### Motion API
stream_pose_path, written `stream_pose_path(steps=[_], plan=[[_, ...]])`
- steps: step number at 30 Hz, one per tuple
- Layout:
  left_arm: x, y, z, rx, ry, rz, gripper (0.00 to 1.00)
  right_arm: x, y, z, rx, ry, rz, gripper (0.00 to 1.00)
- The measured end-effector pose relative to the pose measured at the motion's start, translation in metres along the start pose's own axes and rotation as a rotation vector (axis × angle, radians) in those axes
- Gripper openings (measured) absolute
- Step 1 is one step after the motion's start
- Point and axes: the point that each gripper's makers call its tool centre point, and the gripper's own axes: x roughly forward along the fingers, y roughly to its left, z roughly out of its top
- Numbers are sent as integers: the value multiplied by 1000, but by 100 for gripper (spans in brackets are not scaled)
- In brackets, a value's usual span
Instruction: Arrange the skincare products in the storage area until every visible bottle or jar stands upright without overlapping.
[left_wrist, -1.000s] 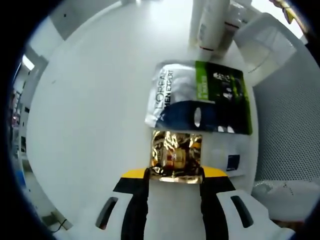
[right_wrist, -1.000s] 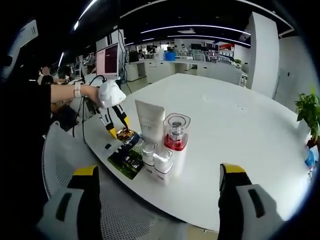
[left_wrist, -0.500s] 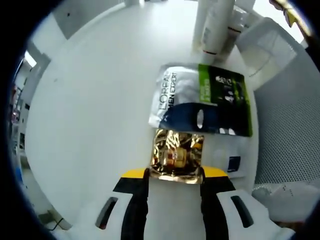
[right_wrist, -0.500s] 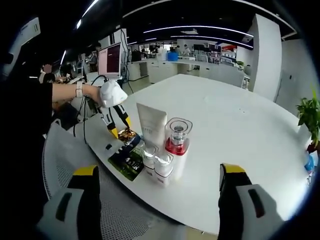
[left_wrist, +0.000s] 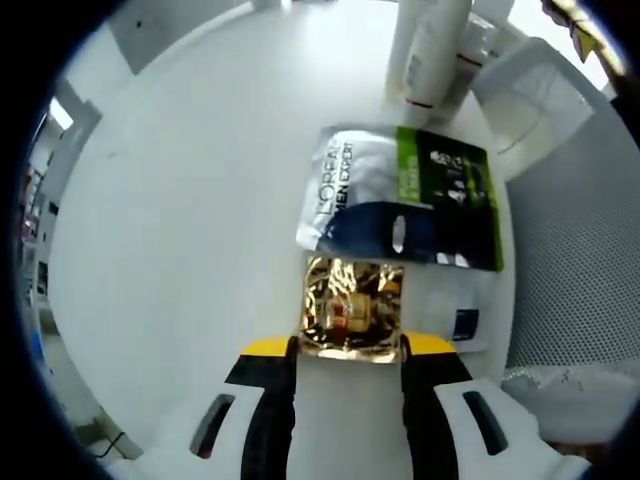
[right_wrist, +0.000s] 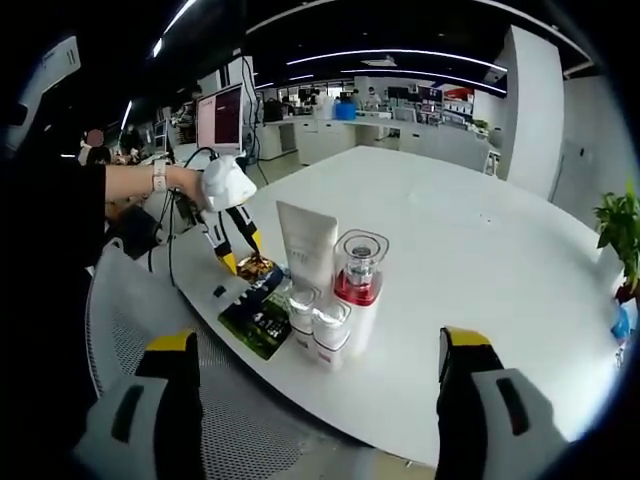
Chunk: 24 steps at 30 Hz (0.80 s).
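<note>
Your left gripper (left_wrist: 348, 350) has its two yellow-tipped jaws closed onto the near edge of a crinkled gold foil sachet (left_wrist: 352, 308), which lies flat on the white table (left_wrist: 180, 200). Touching the sachet's far edge is a larger flat pouch (left_wrist: 400, 196) in silver, dark blue and green (its print reads L'Oreal Men Expert), also lying flat, and beside the sachet sits a small white packet (left_wrist: 458, 322) with a dark blue square on it. At the top of the left gripper view the bases of the standing products are just visible beyond the pouch. In the right gripper view your right gripper (right_wrist: 312, 365) is held wide open with nothing between its jaws, well back from the table edge. From there you can see the cluster standing upright near that edge: a white tube (right_wrist: 306, 245), a clear bottle with red liquid (right_wrist: 357, 290) just beside it, and two small white-capped jars (right_wrist: 318, 318) in front, close together. The pouch lies beside them, and your other hand's gripper is angled down onto the gold sachet past it. A white mesh chair (right_wrist: 190, 330) stands at the table edge.
</note>
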Motion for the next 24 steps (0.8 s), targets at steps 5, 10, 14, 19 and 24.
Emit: stream_pose_path(steps=[5,10,14,19,24], plan=[[-1,0,1,2,-6,5,41,-1,0,0,2,-3,-1,99],[-6,1,4,-3,-25,12,40,0,0,-1,3,-1,0,100],[-11,1,5,0,-34,24,40,0,0,-2,4,0,2,100],[-16,0,8,-18,-63,34,42,1,2,-2,1,3,8,100],[-23,0,11,-44,-88,61,46,1,2,0,-4,3,11,100]])
